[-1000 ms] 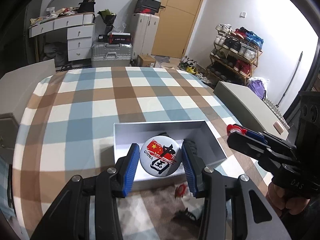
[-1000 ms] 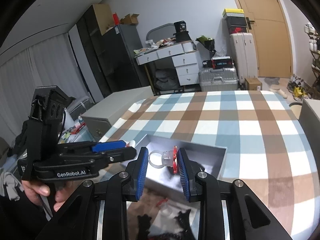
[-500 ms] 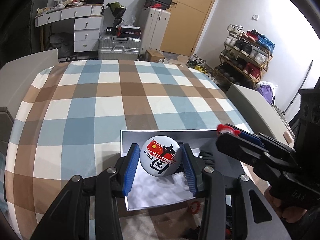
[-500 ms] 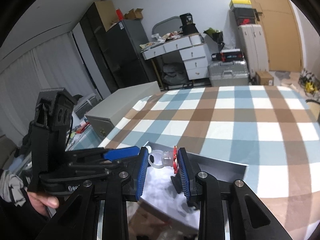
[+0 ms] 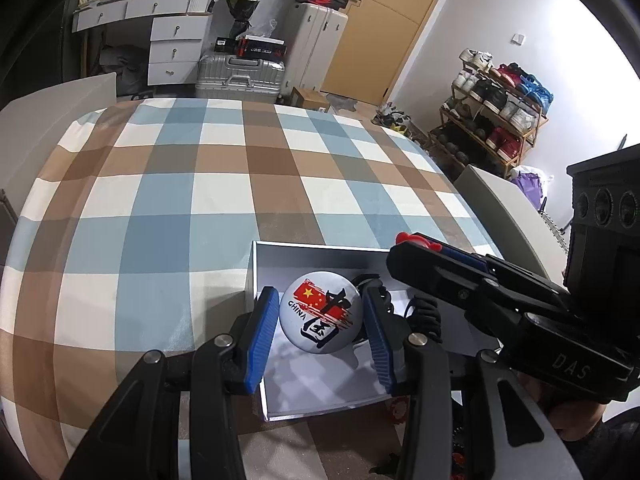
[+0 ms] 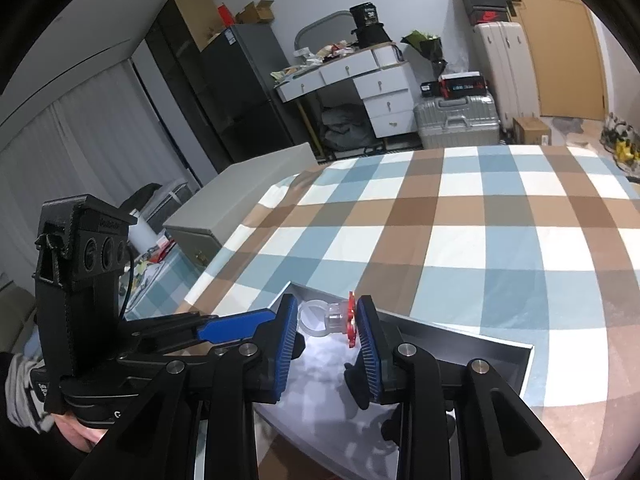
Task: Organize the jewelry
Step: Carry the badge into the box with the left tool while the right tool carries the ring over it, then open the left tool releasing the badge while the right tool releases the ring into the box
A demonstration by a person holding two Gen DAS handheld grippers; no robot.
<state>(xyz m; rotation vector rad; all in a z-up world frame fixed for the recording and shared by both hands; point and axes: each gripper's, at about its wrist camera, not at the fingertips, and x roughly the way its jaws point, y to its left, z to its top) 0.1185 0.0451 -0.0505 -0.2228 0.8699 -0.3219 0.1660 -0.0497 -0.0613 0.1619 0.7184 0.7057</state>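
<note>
My left gripper (image 5: 320, 320) is shut on a round white badge (image 5: 321, 312) printed with a red flag and "CHINA", held just above the open grey box (image 5: 320, 250) on the checked tablecloth. A black hair tie (image 5: 420, 314) lies inside the box, behind the right finger. My right gripper (image 6: 327, 320) is shut on a clear plastic ring with a red flower top (image 6: 334, 315), poised over the box's near corner (image 6: 460, 330). In the left wrist view the right gripper (image 5: 412, 242) reaches in from the right, its red flower showing at the tip.
Small red and black pieces (image 5: 400, 408) lie on the cloth beside the box's near edge. The checked table (image 5: 200, 200) stretches away beyond the box. Grey cabinets (image 6: 240, 204) flank the table; suitcases, drawers and a shoe rack stand further back.
Both grippers have moved forward and lower over the box, which now sits closer under them. The badge and the ring stay held as before.
</note>
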